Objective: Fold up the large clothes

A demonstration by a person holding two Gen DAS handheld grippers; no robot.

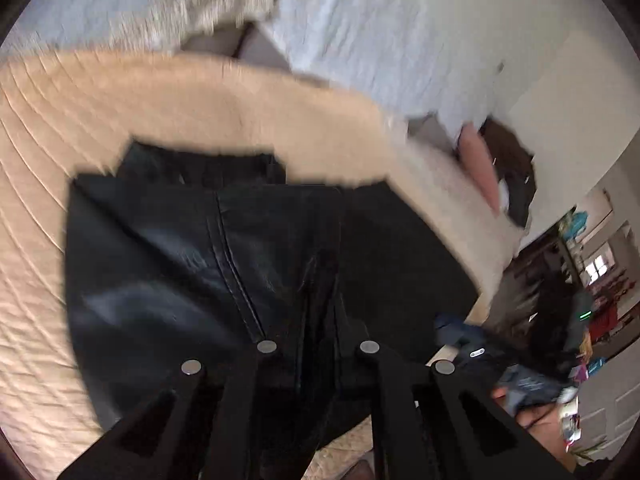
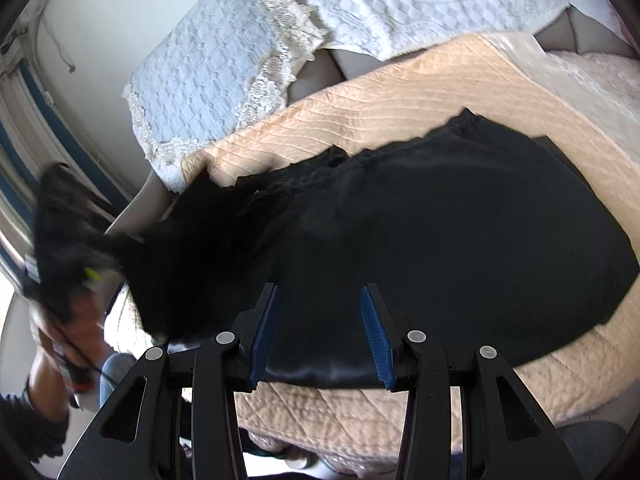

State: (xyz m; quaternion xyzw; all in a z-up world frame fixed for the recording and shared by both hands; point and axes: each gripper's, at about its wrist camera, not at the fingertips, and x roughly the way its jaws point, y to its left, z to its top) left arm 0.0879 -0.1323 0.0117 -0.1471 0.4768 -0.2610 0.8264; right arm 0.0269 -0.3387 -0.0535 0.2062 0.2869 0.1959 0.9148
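The black garment (image 2: pixel 460 240) lay spread on the peach quilted bedspread (image 2: pixel 400 92) of a bed, its bulk stretching ahead of the right tongs (image 2: pixel 320 328) and off to their right, with its long axis running across that view. The right tongs stood half open, blue pads (image 2: pixel 376 340) apart and straddling the near hem without pinching it. The left tongs (image 1: pixel 316 320) were drawn narrow and appeared clamped on a dark fold of the garment, which rose from the bedspread towards them. Judging by this, the left hand was the nearer and already carried its edge; the fold likely turned on sweeping that edge across the garment's length.
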